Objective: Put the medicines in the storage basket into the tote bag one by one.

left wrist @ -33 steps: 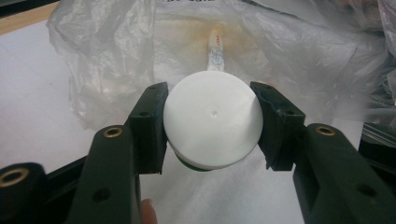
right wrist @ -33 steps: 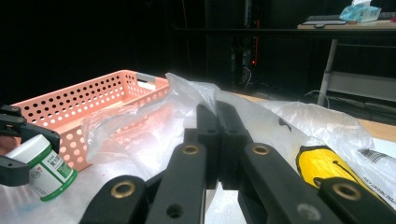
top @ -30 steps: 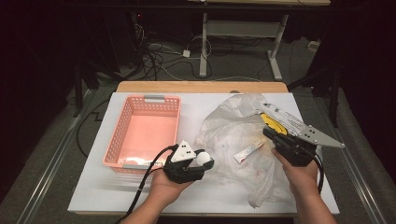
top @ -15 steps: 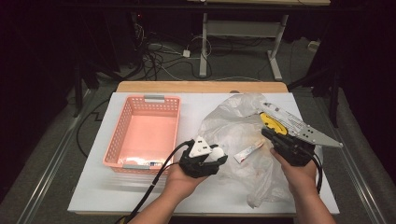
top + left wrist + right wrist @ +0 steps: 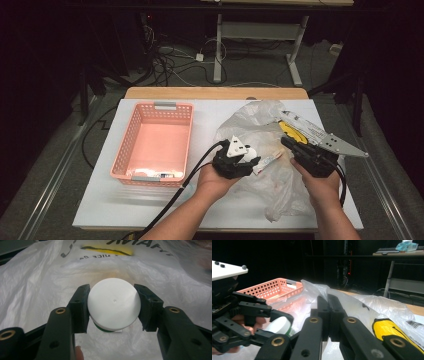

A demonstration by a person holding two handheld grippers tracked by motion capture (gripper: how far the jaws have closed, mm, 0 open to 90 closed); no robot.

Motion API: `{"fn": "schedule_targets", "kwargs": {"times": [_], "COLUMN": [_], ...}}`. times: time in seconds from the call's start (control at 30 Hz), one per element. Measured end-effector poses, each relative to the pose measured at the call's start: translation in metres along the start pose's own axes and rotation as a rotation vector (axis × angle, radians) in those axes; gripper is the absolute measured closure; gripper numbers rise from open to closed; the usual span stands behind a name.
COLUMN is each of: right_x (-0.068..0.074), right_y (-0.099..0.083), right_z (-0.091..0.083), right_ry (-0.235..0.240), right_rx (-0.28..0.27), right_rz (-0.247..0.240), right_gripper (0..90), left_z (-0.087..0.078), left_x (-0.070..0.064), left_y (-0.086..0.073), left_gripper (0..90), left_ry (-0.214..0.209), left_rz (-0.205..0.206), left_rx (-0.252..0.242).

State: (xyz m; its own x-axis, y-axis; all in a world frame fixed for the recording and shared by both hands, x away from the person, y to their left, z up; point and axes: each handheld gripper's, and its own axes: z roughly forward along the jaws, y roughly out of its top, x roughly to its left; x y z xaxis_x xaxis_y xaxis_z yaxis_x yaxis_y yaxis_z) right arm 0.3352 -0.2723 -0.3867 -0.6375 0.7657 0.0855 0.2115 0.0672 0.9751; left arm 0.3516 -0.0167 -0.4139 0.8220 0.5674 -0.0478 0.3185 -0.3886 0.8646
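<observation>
A white-capped bottle (image 5: 113,305) with a green band under its cap sits between the pads of my left gripper (image 5: 113,308), which is shut on it. It is held over a crumpled clear plastic bag (image 5: 250,125) with yellow print, lying right of centre on the white table. In the high view my left gripper (image 5: 251,160) is at the bag's near left edge. My right gripper (image 5: 327,298) is shut with a fold of the bag (image 5: 372,307) pinched between its jaws. It holds the bag's right side in the high view (image 5: 292,145). The bottle's cap (image 5: 278,326) also faces the right gripper view.
A pink plastic basket (image 5: 165,106) stands on the left half of the table with a few small items (image 5: 160,174) at its near end. Its rim (image 5: 269,290) lies behind my left gripper in the right gripper view. Cables and desk legs crowd the floor beyond the table.
My left gripper has moved right, from the basket's near right corner to the bag's edge. The right gripper has stayed on the bag.
</observation>
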Motion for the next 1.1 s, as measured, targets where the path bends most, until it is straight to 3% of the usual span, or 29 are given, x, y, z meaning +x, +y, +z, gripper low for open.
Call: {"fn": "schedule_targets", "kwargs": {"times": [0.37,0.57,0.7,1.1], "right_x": [-0.001,-0.002,-0.001,-0.003], "right_y": [0.001,0.0,0.0,-0.002], "right_z": [0.0,0.002,0.002,0.004], "right_ry": [0.003,0.009,0.008,0.009], "right_rx": [-0.004,-0.004,-0.003,0.004], "right_rz": [0.008,0.008,0.014,0.013], "right_gripper": [90.0,90.0,90.0,90.0], "left_z": [0.025,0.041,0.056,0.09], "left_x": [-0.003,0.001,0.004,0.011], "left_y": [0.011,0.013,0.011,0.001], "left_gripper": [48.5,48.5,48.5,48.4], "left_ry": [0.019,0.057,0.079,0.124], "left_rz": [0.022,0.026,0.026,-0.022], "left_rx": [-0.003,-0.012,0.012,0.046]}}
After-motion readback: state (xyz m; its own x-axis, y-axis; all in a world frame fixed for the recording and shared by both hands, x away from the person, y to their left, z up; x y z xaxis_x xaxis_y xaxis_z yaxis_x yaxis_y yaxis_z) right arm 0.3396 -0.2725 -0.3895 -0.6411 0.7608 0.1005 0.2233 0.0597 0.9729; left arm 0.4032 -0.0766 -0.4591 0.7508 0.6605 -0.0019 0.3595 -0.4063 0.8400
